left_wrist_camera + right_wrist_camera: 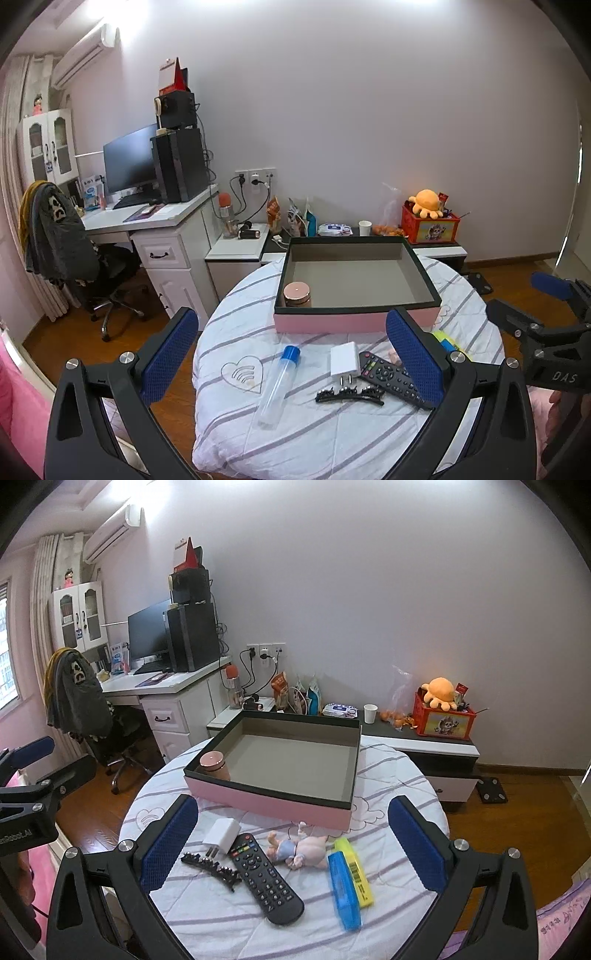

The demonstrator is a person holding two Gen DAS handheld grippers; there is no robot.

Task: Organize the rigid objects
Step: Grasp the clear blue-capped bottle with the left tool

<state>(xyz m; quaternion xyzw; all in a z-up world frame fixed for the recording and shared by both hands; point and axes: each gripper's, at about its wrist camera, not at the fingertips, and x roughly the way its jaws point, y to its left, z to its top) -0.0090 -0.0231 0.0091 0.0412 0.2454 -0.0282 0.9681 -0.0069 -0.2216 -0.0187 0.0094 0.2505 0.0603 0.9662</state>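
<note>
While the left gripper (291, 363) hangs above the near edge of the round table (221, 317) with its blue-padded fingers (170, 356) spread wide and nothing between them, its camera shows a pink box (354, 321) with a dark rim at the far side of the striped cloth, and a rose-capped jar (296, 294) standing in the box's near left corner. Nearer lie a clear tube with a blue cap (277, 384), a white charger plug (345, 362), a black hair clip (349, 394) and a black remote control (393, 380), the remote partly hidden behind the right-hand finger. At the right edge the right gripper (554, 332) shows from the side. From the right wrist view, the right gripper (291, 843) also hangs open and empty over the table. Between its fingers (415, 843) lie the charger plug (221, 835), the hair clip (212, 869), the remote control (264, 877), a small baby doll (299, 851) on its side, and a blue case (343, 890) touching a yellow case (356, 871). Behind them sits the pink box (266, 801), the jar (215, 764) in its left corner. The left gripper (29, 775) shows at the left edge.
</note>
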